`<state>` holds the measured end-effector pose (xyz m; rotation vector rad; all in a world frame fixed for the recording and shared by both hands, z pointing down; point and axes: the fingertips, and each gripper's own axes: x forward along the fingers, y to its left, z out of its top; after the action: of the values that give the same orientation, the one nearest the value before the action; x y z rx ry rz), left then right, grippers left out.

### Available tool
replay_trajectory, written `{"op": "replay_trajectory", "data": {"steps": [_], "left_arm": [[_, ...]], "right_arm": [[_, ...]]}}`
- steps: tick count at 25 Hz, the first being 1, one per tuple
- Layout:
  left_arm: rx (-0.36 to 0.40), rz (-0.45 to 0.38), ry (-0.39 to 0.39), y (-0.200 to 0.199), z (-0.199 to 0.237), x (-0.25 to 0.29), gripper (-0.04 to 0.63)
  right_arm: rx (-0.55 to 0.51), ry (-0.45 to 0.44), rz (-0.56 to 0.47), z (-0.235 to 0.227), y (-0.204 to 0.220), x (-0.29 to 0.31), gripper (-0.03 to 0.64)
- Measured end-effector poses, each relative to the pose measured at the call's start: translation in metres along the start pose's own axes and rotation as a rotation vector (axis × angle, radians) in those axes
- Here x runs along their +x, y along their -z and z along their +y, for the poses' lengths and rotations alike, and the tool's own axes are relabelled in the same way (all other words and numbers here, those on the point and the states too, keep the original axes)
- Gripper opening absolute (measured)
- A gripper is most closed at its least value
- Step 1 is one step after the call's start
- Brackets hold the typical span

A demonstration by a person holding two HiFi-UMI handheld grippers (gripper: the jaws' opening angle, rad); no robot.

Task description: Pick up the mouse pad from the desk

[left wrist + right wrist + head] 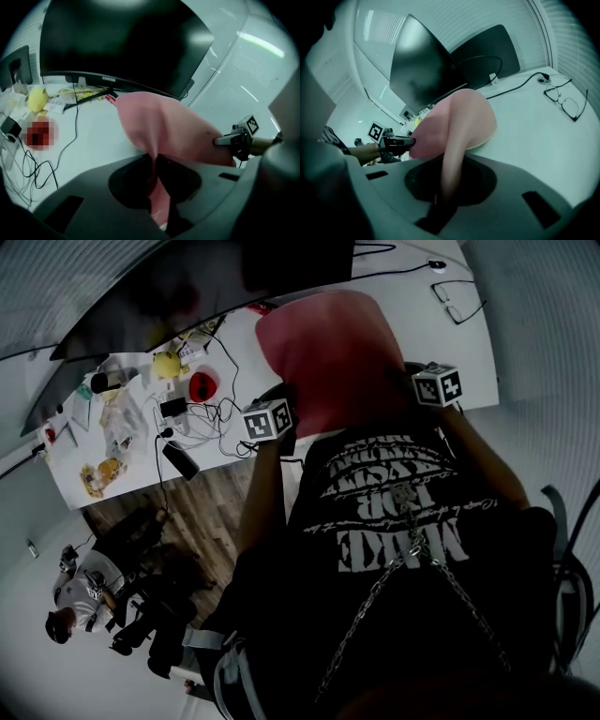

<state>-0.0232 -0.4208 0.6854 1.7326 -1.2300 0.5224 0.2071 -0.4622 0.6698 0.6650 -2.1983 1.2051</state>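
The pink mouse pad (328,357) hangs bowed above the white desk (412,315), gripped at its two near corners. My left gripper (154,161) is shut on the pad's left corner, with the pink sheet pinched between its jaws. My right gripper (449,173) is shut on the right corner, where a fold of the pad (461,122) runs down into its jaws. In the head view the left marker cube (267,420) and the right marker cube (437,385) flank the pad's near edge. Each gripper view shows the other gripper biting the pad's (159,122) opposite corner.
A large dark monitor (122,42) stands at the back of the desk. Glasses (457,298) and a cable lie at the right end. A yellow object (169,364), a red item, tangled cables (202,413) and clutter fill the left end. A person sits on the floor (84,601).
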Motion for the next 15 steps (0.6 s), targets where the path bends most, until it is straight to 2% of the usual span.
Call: {"op": "replay_trajectory", "data": {"steps": [4, 9, 15], "left_arm": [[0.060, -0.163, -0.030, -0.030, -0.028, -0.044, 0.052], [0.182, -0.358, -0.046, -0.085, -0.076, -0.107, 0.055], [0.210, -0.547, -0.013, -0.163, -0.112, -0.172, 0.055]], "right_arm": [[-0.073, -0.031, -0.107, 0.038, -0.030, -0.041, 0.035], [-0.173, -0.064, -0.296, 0.084, -0.076, -0.098, 0.034], [-0.322, -0.017, -0.510, 0.129, -0.146, -0.156, 0.032]]}}
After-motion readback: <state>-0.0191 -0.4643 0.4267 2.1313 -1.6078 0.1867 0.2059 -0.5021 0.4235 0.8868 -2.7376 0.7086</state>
